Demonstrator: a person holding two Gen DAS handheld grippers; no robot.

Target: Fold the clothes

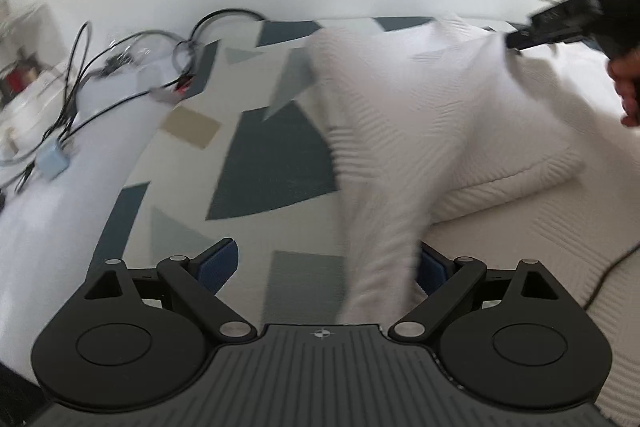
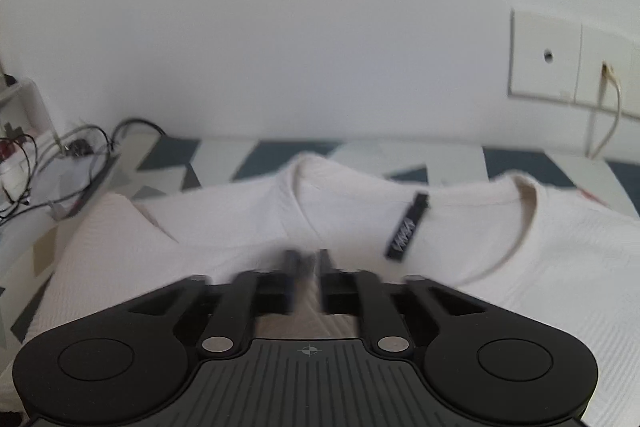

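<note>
Left wrist view: left gripper (image 1: 325,263) spread wide, blue pads (image 1: 218,267) far apart, clamping nothing. Between them, close against the right-hand pad, a hanging strip of the white ribbed top (image 1: 400,115); contact with that pad too blurred to call. From there, cloth climbing in a tent toward the far right corner of the patterned surface (image 1: 272,155), up to the tip of the right gripper (image 1: 512,43), pinched there and lifted off the surface, with a person's hand (image 1: 628,87) on the handle. Rest of the top spread along the right side of the surface. Tangled cables (image 1: 80,67) past the left edge.

Right wrist view: right gripper drawn narrow, fingers blurred, a fold of the white cloth in the slim gap. Just beyond the fingertips, the round neckline (image 2: 528,203) facing the far edge, a black label (image 2: 406,227) inside it, slightly right of the claw; white lettering on it, too smeared to read. Wall plates (image 2: 560,59) on the white wall behind, right of centre.
</note>
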